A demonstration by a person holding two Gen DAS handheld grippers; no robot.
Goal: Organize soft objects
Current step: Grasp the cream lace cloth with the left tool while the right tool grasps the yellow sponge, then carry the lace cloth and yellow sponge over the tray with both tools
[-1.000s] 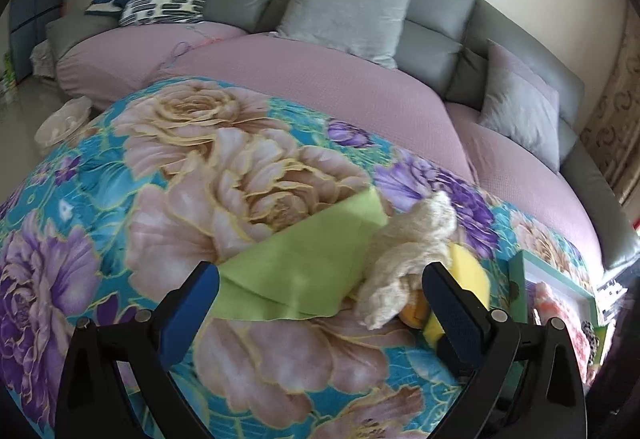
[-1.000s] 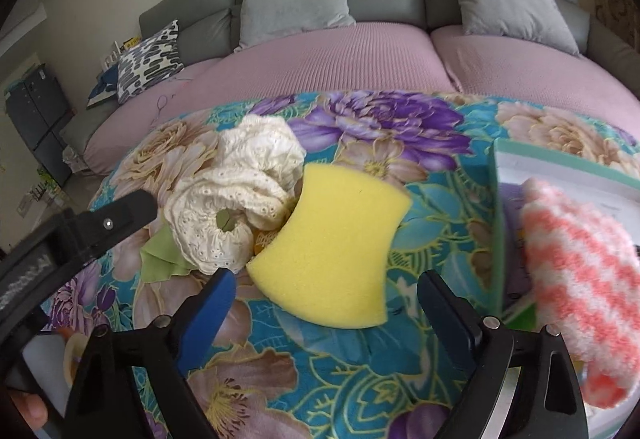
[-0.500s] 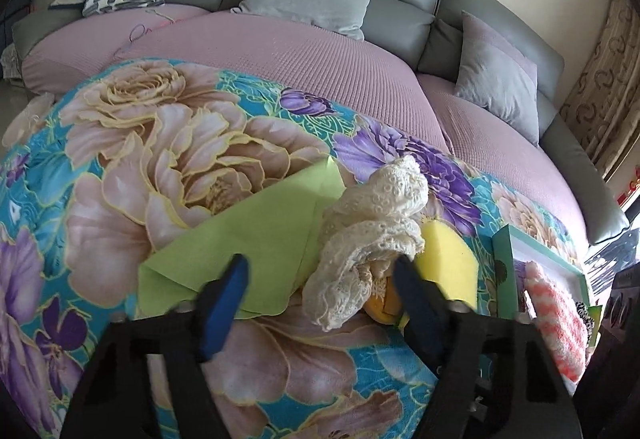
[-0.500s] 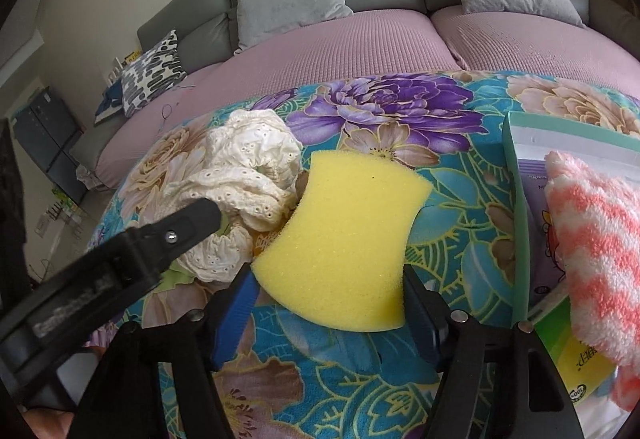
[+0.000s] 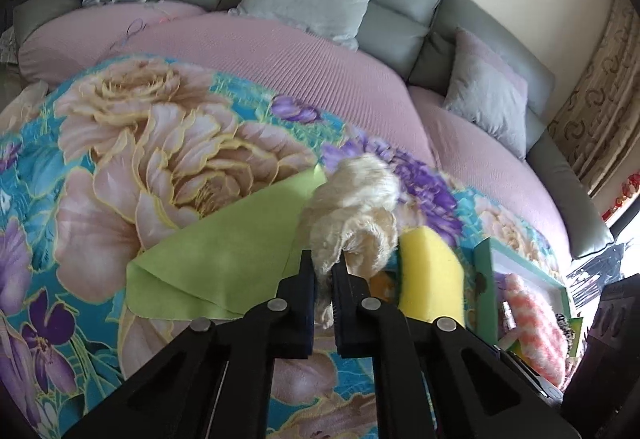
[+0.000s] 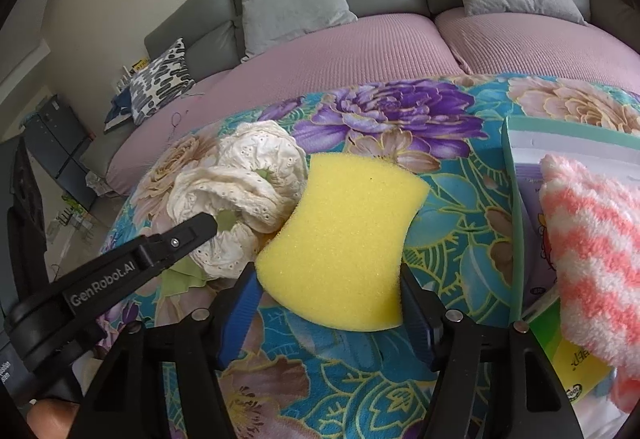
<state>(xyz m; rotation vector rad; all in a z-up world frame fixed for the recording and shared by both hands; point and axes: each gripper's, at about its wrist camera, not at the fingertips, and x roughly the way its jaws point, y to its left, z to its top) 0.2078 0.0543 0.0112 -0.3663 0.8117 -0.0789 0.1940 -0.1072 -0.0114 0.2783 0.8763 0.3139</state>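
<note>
Right wrist view, yellow sponge (image 6: 340, 247), porous, waisted, betw. fingers (image 6: 240, 303)

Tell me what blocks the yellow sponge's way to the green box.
Nothing visible: between the yellow sponge, clamped by the right gripper, and the green box lies only bare floral cloth.

Lace cloth (image 6: 244, 199) lies left of sponge (image 6: 340, 243).
</note>
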